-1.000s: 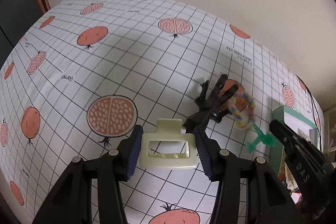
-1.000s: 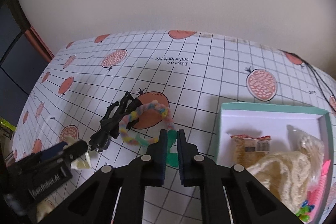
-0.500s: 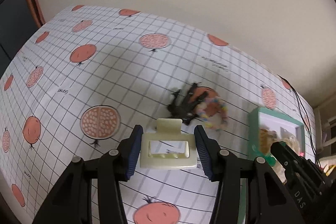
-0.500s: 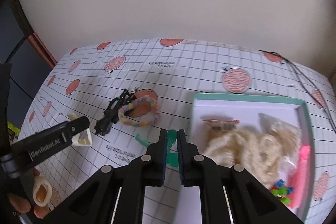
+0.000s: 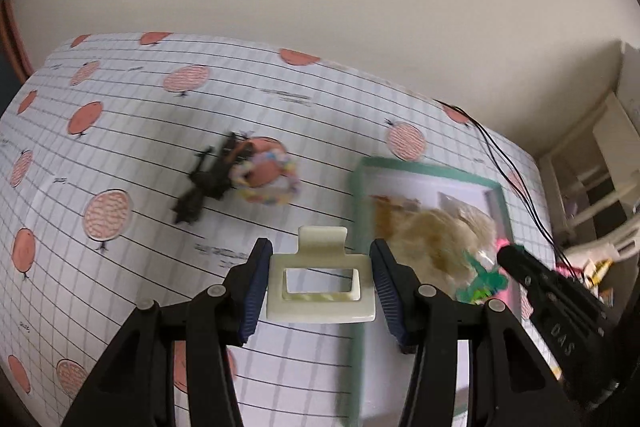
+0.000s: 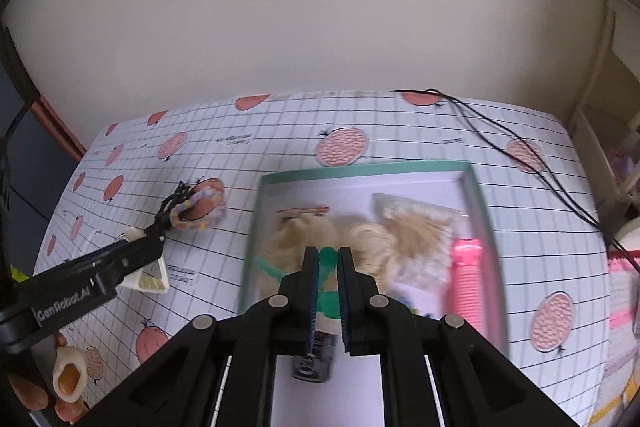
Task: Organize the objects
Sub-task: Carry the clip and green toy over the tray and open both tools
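Both grippers now hang over the box, each carrying a piece.

The left gripper (image 5: 320,287) pinches a cream hair clip (image 5: 321,287) between spread fingers; the right gripper (image 6: 328,279) squeezes a green toy (image 6: 329,301), fingers nearly together. Half a second ago the green-rimmed box (image 6: 360,169) sat at 3 o'clock; now it lies straight under the right gripper. The black clip (image 5: 208,183) and pastel ring (image 5: 266,179) stay on the tablecloth (image 5: 120,131), at 10 o'clock.

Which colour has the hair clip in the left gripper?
Cream hair clip, clearest in the left wrist view.
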The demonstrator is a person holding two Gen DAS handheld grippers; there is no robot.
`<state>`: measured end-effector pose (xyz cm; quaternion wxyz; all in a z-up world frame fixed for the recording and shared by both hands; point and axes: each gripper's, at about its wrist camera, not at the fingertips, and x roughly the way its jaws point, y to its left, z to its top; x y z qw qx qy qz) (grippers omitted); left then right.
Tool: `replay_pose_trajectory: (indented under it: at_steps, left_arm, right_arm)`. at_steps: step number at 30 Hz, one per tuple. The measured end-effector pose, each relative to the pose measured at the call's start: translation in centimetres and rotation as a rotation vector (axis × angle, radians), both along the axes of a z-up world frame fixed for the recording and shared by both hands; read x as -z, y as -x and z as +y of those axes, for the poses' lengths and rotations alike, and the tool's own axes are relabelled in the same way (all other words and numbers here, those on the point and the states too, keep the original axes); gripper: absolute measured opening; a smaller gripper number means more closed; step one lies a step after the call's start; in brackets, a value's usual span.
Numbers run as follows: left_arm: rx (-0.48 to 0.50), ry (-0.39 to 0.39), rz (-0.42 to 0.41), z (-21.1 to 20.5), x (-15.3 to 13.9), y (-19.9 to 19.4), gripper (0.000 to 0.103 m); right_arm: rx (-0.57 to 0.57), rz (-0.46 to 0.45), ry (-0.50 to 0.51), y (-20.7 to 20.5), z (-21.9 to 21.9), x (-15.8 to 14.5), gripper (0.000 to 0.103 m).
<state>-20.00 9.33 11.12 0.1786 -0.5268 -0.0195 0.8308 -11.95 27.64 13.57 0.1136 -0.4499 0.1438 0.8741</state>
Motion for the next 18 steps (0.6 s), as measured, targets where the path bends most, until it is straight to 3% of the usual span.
replay_pose_trajectory:
  at_steps: [11,16,18]
  left_arm:
    - [0.128,0.048,-0.048,5.1,1.7,-2.3,0.052]
    - [0.153,0.022,-0.133,5.5,3.6,-2.6,0.052]
    - [0.160,0.052,-0.141,5.9,4.2,-2.9,0.052]
  right_arm:
    - [0.067,0.006,0.001,-1.8,4.0,0.5,0.010]
    - [0.101,-0.013,0.008,-1.9,5.2,1.6,0.010]
    - [0.107,-0.028,-0.011,-1.8,5.5,2.2,0.010]
